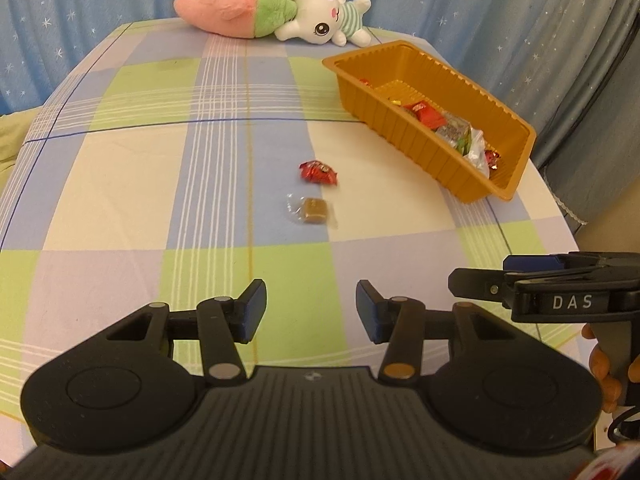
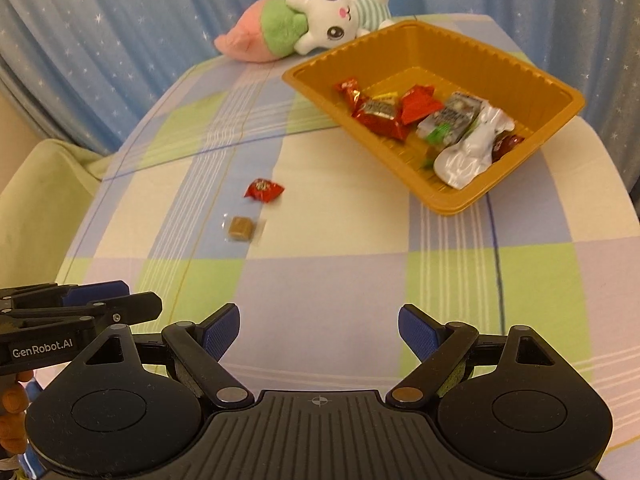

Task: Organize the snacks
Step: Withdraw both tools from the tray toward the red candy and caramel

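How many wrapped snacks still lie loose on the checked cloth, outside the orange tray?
2. A red-wrapped candy lies mid-cloth, left of the orange tray. A brown candy in clear wrap lies just nearer the camera, apart from it. None seem hidden.

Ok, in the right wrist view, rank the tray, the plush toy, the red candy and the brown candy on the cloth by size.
1. tray
2. plush toy, though farther away
3. red candy
4. brown candy, close call
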The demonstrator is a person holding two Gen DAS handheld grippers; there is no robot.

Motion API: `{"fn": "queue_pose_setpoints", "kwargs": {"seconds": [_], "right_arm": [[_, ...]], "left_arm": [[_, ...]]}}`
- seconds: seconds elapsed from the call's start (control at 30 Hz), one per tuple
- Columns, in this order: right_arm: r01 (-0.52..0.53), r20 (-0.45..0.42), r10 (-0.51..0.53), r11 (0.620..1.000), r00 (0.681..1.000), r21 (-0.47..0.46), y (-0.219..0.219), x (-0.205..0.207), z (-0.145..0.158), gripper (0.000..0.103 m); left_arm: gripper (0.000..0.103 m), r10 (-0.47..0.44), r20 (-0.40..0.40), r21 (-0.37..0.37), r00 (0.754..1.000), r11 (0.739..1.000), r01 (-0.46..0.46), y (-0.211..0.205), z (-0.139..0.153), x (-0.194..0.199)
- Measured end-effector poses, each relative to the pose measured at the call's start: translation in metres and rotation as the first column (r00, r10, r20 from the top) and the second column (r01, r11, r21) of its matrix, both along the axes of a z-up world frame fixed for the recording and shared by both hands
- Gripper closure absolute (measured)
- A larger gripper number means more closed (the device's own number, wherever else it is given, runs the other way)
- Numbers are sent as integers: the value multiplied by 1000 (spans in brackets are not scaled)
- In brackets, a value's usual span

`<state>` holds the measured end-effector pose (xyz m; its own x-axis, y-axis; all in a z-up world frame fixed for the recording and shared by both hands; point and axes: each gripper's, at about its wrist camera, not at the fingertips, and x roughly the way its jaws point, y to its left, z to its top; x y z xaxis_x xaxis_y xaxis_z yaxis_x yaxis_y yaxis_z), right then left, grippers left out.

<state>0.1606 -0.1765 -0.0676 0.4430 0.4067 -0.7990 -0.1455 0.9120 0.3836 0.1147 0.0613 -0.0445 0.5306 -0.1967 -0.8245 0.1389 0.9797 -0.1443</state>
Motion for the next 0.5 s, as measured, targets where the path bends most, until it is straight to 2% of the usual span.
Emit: {"fn": "queue_pose_setpoints", "kwargs": {"seconds": [0.5], "right_arm": [[11,-28,-12,999,1000,-30,22,4,-10,17]], "left_arm": [[58,-49,-25,20,999,999,49,12,-15,8]]}}
